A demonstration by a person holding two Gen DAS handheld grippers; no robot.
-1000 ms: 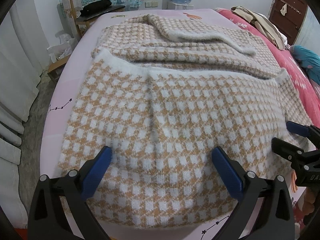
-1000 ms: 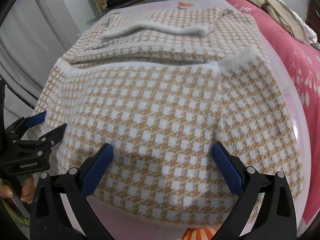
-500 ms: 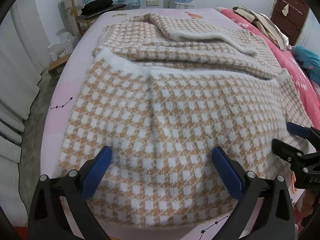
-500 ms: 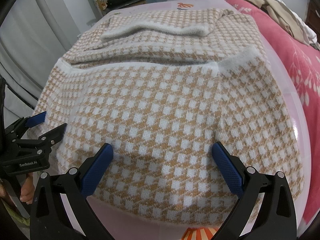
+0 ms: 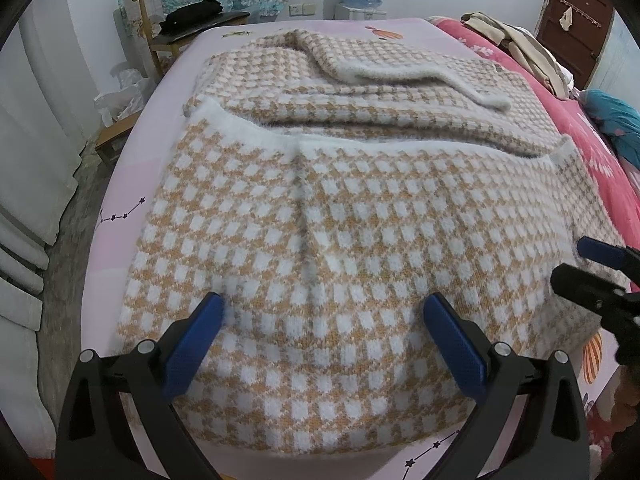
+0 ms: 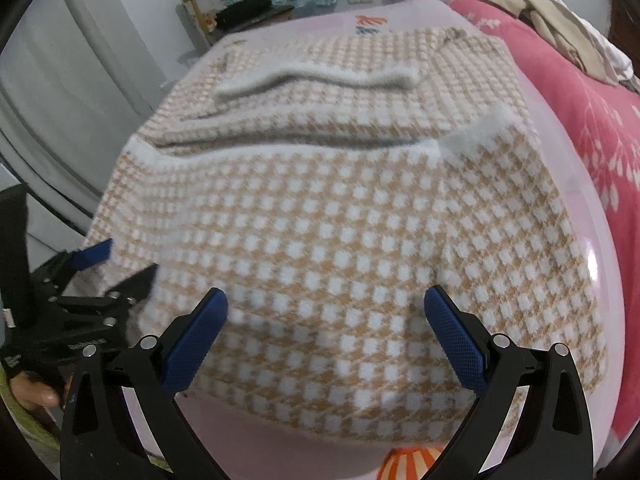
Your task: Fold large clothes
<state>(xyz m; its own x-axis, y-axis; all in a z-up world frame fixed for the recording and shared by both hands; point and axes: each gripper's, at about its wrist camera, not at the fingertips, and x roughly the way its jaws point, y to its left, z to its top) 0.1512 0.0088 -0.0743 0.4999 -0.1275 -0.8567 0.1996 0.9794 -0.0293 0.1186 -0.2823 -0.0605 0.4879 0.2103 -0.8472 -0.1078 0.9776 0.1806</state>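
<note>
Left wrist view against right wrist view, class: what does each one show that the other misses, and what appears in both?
Only the left wrist view shows the brown wooden door, the teal cloth and the right gripper.

Only the right wrist view shows the left gripper and a hand holding it.

Both show the checked sweater on the pink sheet, the wooden chair and the red blanket.

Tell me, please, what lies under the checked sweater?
The checked sweater lies on a pink sheet, which shows around its edges. Whatever is beneath its middle is covered.
</note>
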